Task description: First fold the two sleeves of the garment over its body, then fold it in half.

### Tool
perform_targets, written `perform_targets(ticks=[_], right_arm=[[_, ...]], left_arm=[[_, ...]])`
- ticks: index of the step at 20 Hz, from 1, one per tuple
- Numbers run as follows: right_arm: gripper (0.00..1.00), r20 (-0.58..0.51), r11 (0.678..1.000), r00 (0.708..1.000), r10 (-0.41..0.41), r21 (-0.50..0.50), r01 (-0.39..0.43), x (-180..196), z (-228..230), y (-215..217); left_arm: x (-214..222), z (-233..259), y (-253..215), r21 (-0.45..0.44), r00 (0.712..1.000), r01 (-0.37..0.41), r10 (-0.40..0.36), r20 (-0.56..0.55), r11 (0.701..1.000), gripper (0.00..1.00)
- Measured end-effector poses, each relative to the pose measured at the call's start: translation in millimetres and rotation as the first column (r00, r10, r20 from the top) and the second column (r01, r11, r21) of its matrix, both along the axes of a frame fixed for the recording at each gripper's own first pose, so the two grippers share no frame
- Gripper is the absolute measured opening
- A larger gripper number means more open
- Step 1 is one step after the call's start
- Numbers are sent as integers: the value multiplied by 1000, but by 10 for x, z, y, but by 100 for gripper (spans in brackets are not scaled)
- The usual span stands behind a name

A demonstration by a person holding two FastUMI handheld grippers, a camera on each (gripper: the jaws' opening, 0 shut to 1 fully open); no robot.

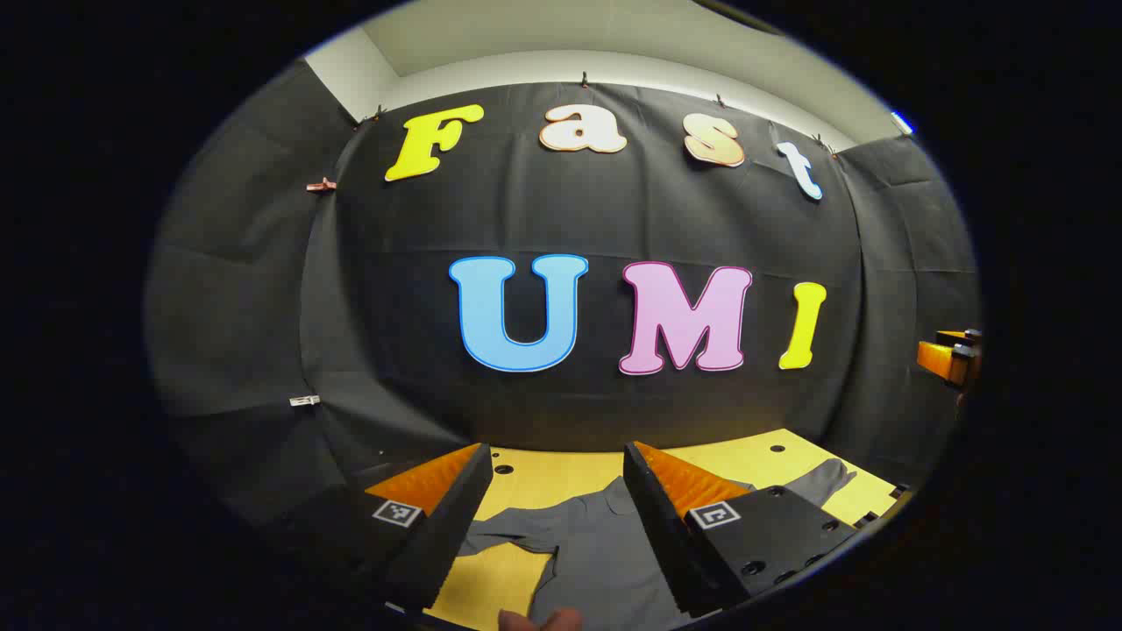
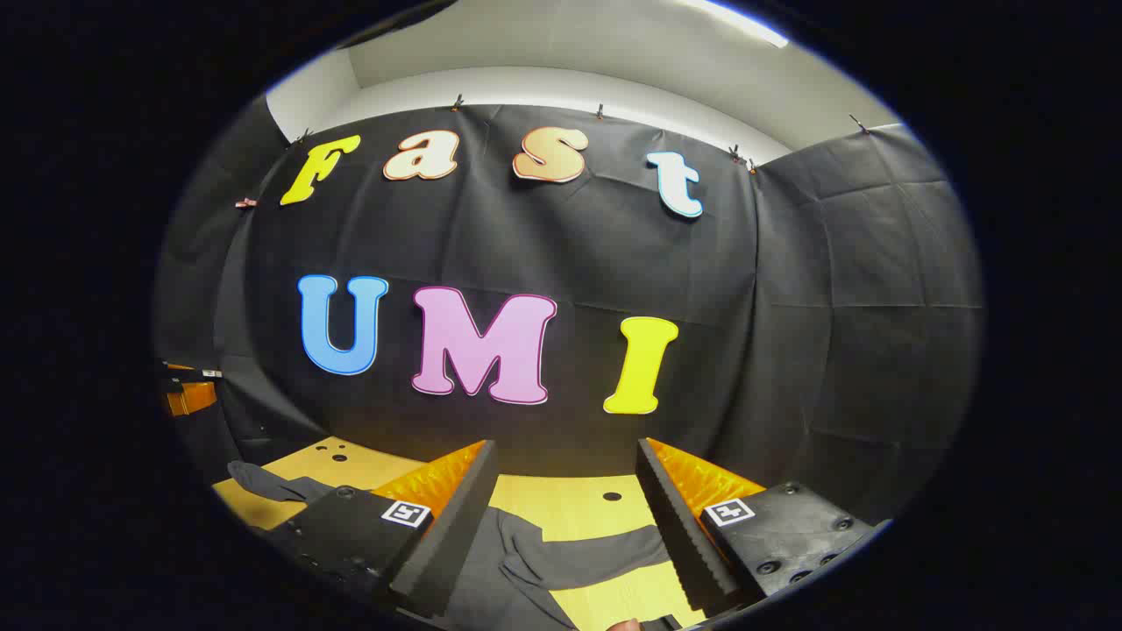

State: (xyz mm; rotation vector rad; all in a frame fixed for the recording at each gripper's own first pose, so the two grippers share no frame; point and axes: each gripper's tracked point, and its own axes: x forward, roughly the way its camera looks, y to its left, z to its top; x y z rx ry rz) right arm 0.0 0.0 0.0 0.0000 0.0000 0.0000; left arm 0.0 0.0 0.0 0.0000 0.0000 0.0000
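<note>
- Left gripper view: left gripper (image 1: 554, 473) hovers, fingers spread and empty, above the shirt (image 1: 596, 548) lying flat on the table (image 1: 561, 469).
- Right gripper view: right gripper (image 2: 565, 469), also spread and empty; the sleeve (image 2: 587, 554) lies just below its fingers, running crosswise.

The left gripper (image 1: 554, 464) is held level, its jaws spread wide with nothing between them. The right gripper (image 2: 565, 460) is posed the same way, jaws parted and gripping nothing.
</note>
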Motion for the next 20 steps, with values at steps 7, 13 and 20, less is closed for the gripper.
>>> perform_targets(ticks=[7,13,20], right_arm=[[100,-6,1000,1000,-7,0,7,20,-6,-72],[97,-13,1000,1000,-7,-2,7,95,-52,-58],[92,-6,999,999,-46,-11,46,314,-19,-107]], left_arm=[[43,-2,-116,-3,1000,15,-15,-5,1000,95],[131,9,-217,3,999,38,-38,-1,999,95],[272,120,-504,35,991,126,-128,35,991,95]])
